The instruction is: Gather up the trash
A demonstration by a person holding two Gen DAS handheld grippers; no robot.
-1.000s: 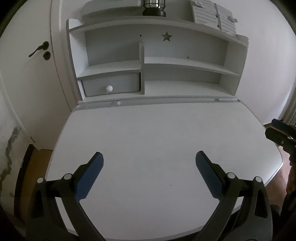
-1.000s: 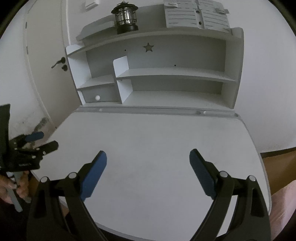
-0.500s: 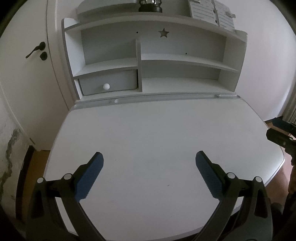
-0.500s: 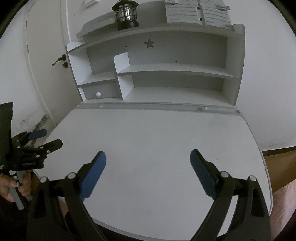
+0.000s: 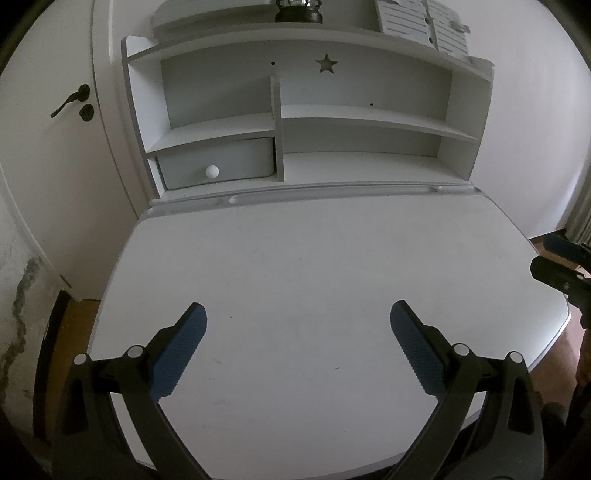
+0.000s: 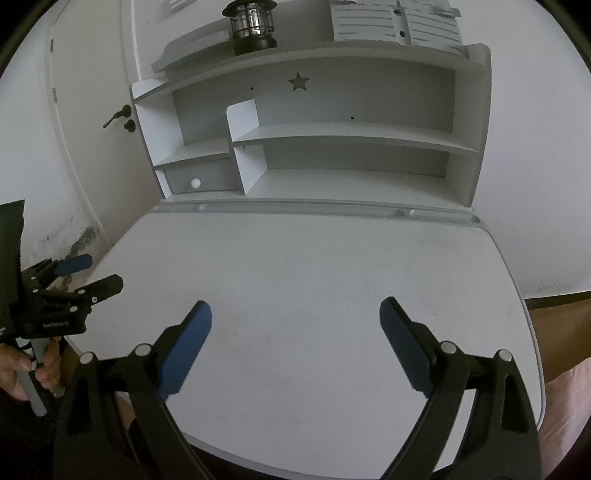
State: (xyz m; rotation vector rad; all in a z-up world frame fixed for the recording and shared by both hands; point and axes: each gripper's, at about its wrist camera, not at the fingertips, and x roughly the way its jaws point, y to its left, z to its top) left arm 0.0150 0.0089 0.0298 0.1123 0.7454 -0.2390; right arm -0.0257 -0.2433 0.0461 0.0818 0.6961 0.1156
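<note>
Left gripper [image 5: 298, 332] hangs over the white tabletop [image 5: 314, 266], fingers [image 5: 177, 352] wide apart, holding nothing (right gripper [image 5: 561, 266] shows at the edge). Right wrist view: right gripper [image 6: 295, 330] likewise spread above the tabletop [image 6: 314, 266]; trash cannot be seen; lantern [image 6: 252, 24] tops the shelf [image 6: 332, 133].

The white table [image 5: 314, 280] has a smooth, matt laminate-like top with faint scuffs and a few dark specks. The white shelf unit [image 5: 362, 122] at its far edge looks like painted board, matt and even, with a round glossy white knob [image 5: 212, 170] on its pale grey drawer [image 5: 218, 166]. The left gripper [image 5: 298, 325] and the right gripper [image 6: 295, 321] are matt black plastic with ribbed blue rubbery pads [image 5: 177, 350] and shiny metal pins. The black lantern [image 6: 251, 26] on the top shelf shows glossy glass. The wall [image 5: 18, 295] at near left is stained and rough.
</note>
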